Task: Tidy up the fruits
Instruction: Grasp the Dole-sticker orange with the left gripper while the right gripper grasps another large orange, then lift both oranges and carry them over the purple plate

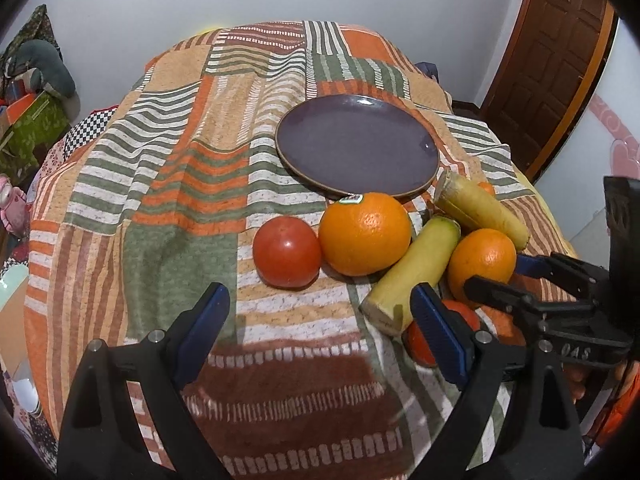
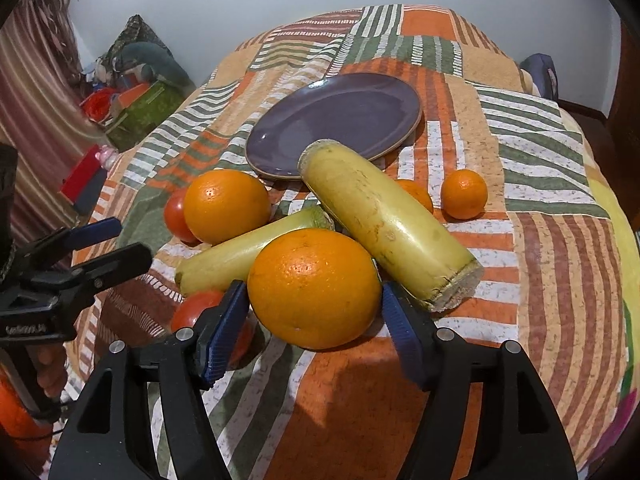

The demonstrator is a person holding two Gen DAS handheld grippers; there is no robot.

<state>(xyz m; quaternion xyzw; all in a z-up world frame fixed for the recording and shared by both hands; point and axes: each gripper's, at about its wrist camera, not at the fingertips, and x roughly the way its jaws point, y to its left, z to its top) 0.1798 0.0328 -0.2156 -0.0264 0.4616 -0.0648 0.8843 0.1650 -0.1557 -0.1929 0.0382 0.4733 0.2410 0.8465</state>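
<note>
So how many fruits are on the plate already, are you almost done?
None yet. The purple plate is bare, and every fruit lies on the striped cloth in front of it. The right gripper has its open jaws on either side of the nearest orange, not squeezing. The left gripper is open and empty. All the sorting is left.

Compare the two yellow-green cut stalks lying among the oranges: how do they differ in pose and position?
The farther stalk looks thicker and runs from the purple plate toward the right; the nearer stalk looks thinner and angles toward the left. The farther stalk's far end overlaps the plate's rim; the nearer stalk lies clear of the plate, partly hidden by the near orange. Both are yellow-green, cylindrical and cut at the ends.
</note>
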